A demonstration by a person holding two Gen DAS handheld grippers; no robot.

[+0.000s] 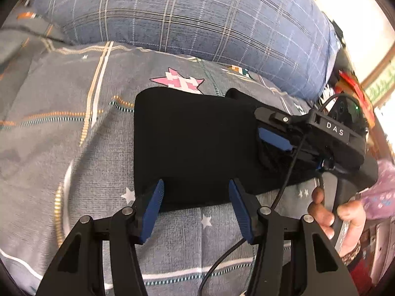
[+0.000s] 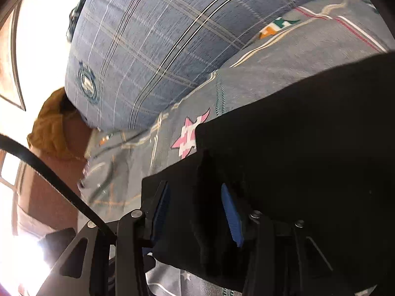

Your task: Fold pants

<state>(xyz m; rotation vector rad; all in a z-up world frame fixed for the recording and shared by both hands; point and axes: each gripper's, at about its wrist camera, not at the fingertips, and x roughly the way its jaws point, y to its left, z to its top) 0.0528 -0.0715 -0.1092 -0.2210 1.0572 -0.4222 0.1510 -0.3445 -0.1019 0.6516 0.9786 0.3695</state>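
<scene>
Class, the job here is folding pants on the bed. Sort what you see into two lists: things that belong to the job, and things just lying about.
Belongs to the job:
- black pants, folded on the bedspread
- left gripper, fingers apart
- right gripper, fingers apart

Just lying about:
- blue plaid pillow
- grey patterned bedspread
- mustard-yellow cloth beside the pillow

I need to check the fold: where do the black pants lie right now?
In the left wrist view the black pants lie folded mid-frame on the grey patterned bedspread, just below the blue plaid pillow.
</scene>
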